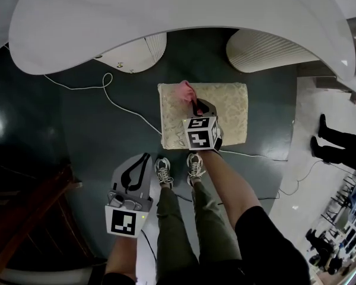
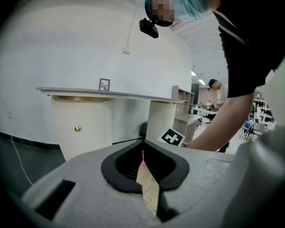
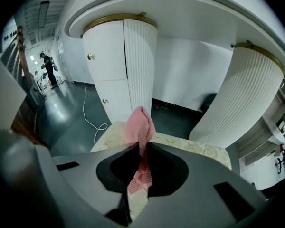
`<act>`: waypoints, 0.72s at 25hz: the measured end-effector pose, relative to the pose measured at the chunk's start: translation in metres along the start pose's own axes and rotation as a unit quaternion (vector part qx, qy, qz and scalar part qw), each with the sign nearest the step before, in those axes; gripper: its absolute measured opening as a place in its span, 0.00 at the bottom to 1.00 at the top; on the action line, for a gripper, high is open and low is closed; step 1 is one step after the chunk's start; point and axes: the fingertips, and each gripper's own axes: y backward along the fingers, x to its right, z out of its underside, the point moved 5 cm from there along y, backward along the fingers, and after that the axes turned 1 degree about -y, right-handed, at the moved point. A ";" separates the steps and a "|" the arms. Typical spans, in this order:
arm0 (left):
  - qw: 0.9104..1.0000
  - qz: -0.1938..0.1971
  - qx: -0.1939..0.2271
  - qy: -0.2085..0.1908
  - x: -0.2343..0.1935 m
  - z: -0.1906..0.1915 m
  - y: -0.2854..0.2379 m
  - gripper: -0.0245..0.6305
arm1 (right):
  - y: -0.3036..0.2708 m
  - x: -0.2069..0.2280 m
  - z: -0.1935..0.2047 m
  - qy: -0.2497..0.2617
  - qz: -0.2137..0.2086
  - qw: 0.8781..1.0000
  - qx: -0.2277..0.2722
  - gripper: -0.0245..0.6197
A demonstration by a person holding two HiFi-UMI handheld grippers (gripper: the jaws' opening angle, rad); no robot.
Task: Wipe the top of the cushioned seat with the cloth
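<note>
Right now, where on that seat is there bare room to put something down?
The seat is bare on its right half, from the right gripper to the right edge; so is the near-left part below the cloth. The far-left part is crowded: the right gripper pinches the cloth there. Shoes stand at the near edge.
</note>
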 end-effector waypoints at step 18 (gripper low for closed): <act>0.998 0.055 -0.002 -0.015 0.061 -0.017 -0.054 0.07 | 0.044 0.189 0.075 -0.078 0.140 0.986 -0.053 0.10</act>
